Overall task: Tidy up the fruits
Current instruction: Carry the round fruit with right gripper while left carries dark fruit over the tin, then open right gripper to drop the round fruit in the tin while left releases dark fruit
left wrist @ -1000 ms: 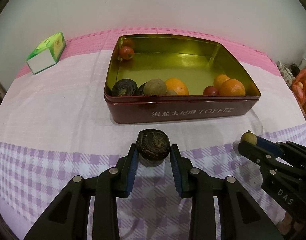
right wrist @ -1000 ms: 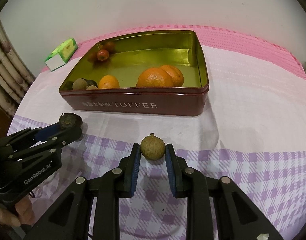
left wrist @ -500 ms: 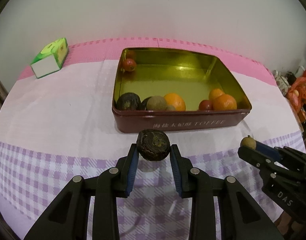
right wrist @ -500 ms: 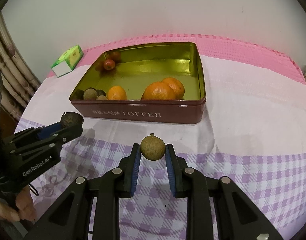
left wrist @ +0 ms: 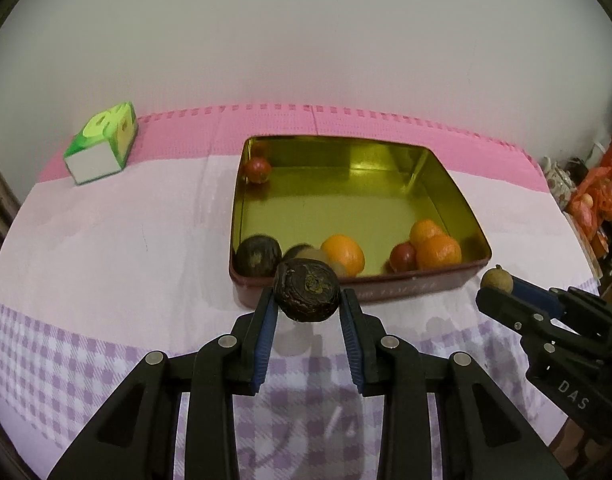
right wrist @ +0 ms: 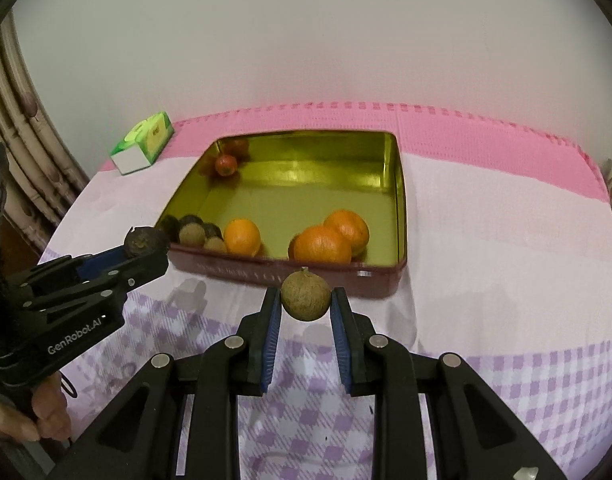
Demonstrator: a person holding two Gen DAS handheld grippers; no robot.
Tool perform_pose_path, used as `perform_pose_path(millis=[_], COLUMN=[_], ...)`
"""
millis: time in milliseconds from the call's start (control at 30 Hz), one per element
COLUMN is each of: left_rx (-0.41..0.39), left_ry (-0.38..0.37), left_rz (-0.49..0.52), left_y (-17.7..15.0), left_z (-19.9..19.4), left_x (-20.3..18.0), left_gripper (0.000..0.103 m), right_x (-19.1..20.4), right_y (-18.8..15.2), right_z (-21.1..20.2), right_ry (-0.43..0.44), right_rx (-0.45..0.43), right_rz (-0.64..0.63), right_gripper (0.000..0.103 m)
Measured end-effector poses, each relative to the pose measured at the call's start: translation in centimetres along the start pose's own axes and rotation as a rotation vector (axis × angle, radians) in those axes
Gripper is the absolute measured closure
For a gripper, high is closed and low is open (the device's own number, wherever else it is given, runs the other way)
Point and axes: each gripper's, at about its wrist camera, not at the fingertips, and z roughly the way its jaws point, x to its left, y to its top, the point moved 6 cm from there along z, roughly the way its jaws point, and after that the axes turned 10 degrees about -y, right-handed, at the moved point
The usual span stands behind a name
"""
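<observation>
Right now both hand-held grippers carry fruit, each lifted off the desk (right wrist: 506,280) w/ a faint shadow on the cloth below.

Left hand-held gripper (left wrist: 307,304): fingers closed partway onto a dark wrinkled fruit (left wrist: 307,295), pinched betw. the blue pads (left wrist: 266,334) at the tips. It sits just short of the near wall of the tin (left wrist: 438,280), which lies straight ahead of the fingers. In the right wrist view the same gripper comes in from the left, a bare hand (right wrist: 46,416) on its grip.

Right hand-held gripper (right wrist: 306,298): closed partway on a small tan round fruit (right wrist: 305,295), stem nub up, also just short of the tin's near wall. From the left wrist view it is off to the right, tan fruit at its tip.

Inside the tin, ahead of the left gripper: a 2nd dark fruit (left wrist: 258,256) in the near-left corner, small brownish ones beside it partly hidden behind the held fruit, an orange (left wrist: 343,254) next along, then two more oranges (left wrist: 438,254) w/ a small red fruit (left wrist: 403,257) touching them near the right wall. Another red fruit (left wrist: 257,169) sits alone in the far-left corner.

Far left beyond the tin, well apart: a green and white carton (left wrist: 102,148) on the pink strip of the cloth.
</observation>
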Motion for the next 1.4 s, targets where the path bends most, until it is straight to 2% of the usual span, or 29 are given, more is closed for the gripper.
perform_pose_path(millis=[433, 733, 1400], left_rx=[0.029, 0.057, 0.051], left_ry=[0.020, 0.028, 0.019], left_rz=[0.001, -0.008, 0.009], left_y=[2.9, 3.0, 3.0], left_z=[3.1, 4.4, 4.8], left_x=[0.6, 1.2, 1.1], left_gripper=[0.070, 0.070, 0.070], right_x=[-0.2, -1.2, -1.4], right_y=[2.0, 2.8, 2.8], right_z=[0.7, 2.1, 3.4], right_ry=[-0.018, -0.028, -0.029], right_rx=[-0.014, 0.000, 0.015], right_rz=[-0.020, -0.004, -0.007], right_gripper=[0.079, 0.079, 0.079])
